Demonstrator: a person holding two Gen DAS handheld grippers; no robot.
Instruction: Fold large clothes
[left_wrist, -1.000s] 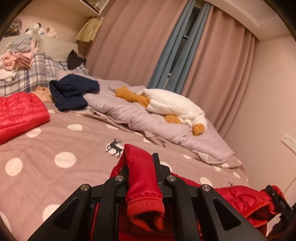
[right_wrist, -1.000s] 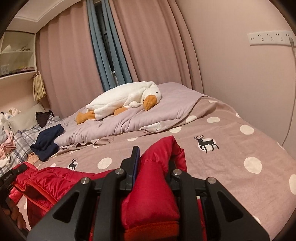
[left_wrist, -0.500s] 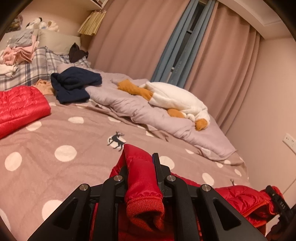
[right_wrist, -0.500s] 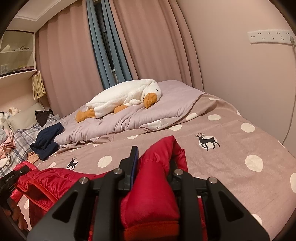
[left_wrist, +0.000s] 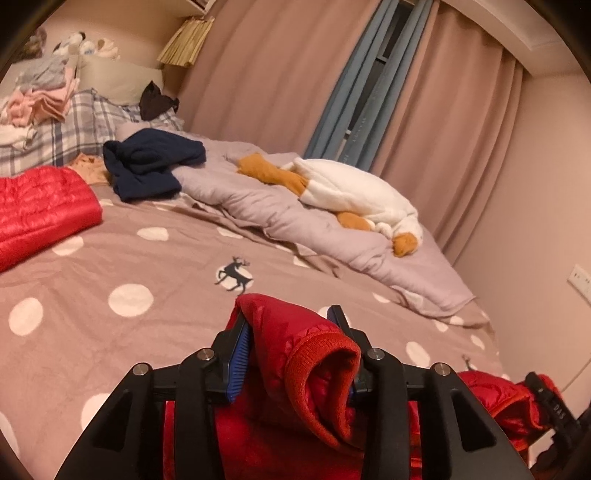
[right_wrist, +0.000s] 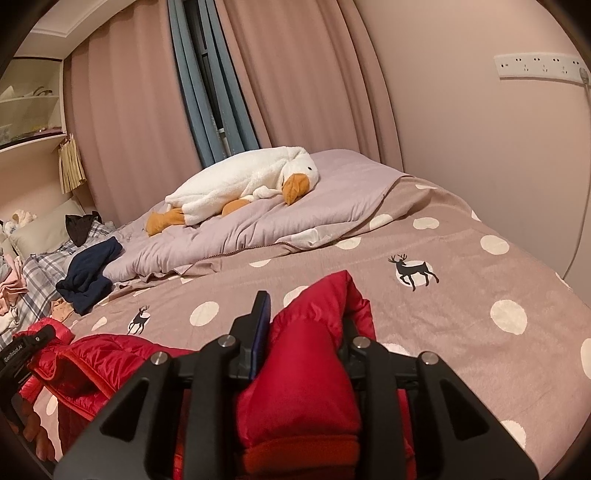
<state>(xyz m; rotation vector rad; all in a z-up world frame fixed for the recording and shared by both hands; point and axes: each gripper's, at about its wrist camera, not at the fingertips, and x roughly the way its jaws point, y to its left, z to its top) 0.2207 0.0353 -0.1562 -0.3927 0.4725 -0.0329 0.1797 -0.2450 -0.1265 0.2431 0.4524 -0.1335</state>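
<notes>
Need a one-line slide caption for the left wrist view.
Left gripper loosely holds red jacket cuff above polka-dot bedspread.

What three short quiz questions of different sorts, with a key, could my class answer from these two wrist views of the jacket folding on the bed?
1. True or false: the left gripper has let go of the red jacket.
2. Multiple choice: the plush goose lies on A) the grey quilt, B) the plaid pillow, C) the wall shelf.
3. Fill in: beyond the right gripper, the spotted bedspread carries a printed dark ____.

Key: 1 false, the sleeve cuff sits between its fingers, though the left pad stands off the fabric. 2 A. 3 deer.
</notes>
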